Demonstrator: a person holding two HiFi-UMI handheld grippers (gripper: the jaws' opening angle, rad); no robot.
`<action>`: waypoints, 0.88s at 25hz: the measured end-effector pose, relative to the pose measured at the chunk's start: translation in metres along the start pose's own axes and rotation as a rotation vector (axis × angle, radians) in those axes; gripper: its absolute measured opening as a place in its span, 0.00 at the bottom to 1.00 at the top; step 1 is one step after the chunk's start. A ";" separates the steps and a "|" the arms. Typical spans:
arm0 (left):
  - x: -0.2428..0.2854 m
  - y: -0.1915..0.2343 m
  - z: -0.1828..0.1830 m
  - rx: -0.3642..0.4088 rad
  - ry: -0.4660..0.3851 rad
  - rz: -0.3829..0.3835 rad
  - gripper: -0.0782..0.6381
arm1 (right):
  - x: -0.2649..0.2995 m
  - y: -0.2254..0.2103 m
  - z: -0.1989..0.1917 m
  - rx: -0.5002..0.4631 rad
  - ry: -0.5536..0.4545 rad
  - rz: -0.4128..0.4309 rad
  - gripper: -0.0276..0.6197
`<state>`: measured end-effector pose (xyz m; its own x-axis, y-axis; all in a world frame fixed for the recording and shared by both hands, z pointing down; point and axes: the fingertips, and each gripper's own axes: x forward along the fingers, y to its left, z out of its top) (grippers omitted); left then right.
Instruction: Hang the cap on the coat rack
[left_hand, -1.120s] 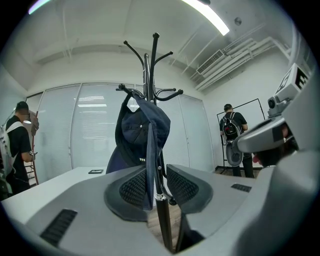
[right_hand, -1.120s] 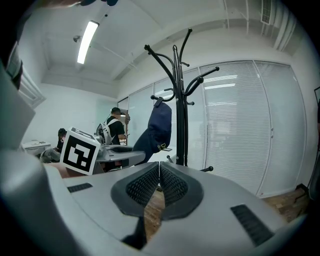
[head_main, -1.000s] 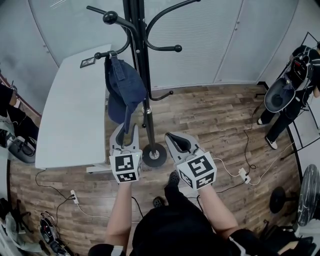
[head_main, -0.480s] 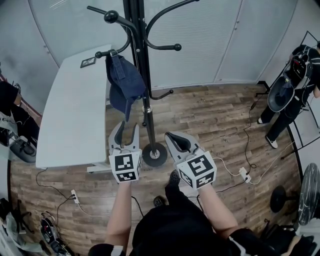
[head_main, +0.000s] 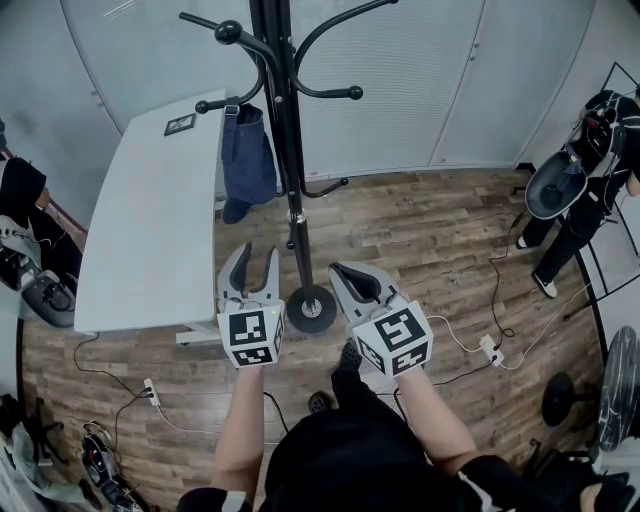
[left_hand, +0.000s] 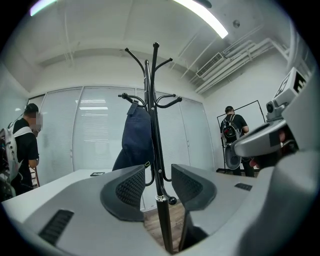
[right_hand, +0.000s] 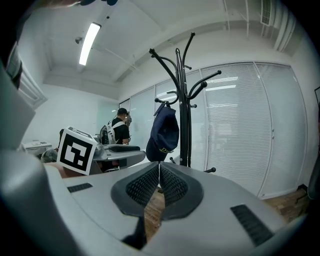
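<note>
A dark blue cap (head_main: 248, 155) hangs from a hook on the left side of the black coat rack (head_main: 288, 160); it also shows as the cap (left_hand: 134, 140) and the cap (right_hand: 163, 134) in the gripper views. My left gripper (head_main: 250, 265) is open and empty, below the cap and apart from it, with the rack's pole (left_hand: 159, 190) seen between its jaws. My right gripper (head_main: 345, 278) is shut with nothing in it, to the right of the rack's round base (head_main: 310, 308).
A white table (head_main: 150, 220) stands to the left of the rack, close behind the cap. Cables and a power strip (head_main: 489, 350) lie on the wooden floor. A person (head_main: 580, 170) stands at the far right and another person (head_main: 25, 200) at the left edge.
The left gripper let go of the cap's lower edge and opened wide. The cap swung back up and now hangs straight down from its hook.
</note>
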<state>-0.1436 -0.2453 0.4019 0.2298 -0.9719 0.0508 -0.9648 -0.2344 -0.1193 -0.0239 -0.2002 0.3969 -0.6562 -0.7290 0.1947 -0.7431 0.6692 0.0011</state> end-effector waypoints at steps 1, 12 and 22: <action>-0.002 -0.001 0.001 -0.002 -0.003 0.000 0.36 | -0.001 0.000 0.000 0.001 -0.001 0.001 0.09; -0.030 -0.013 0.017 -0.043 -0.041 -0.034 0.32 | 0.001 0.011 0.004 0.006 -0.015 0.025 0.09; -0.044 -0.039 0.028 -0.065 -0.066 -0.108 0.21 | 0.001 0.012 0.011 0.000 -0.033 0.031 0.09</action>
<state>-0.1127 -0.1941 0.3767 0.3388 -0.9409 -0.0059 -0.9397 -0.3380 -0.0520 -0.0343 -0.1943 0.3866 -0.6829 -0.7122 0.1623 -0.7223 0.6916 -0.0041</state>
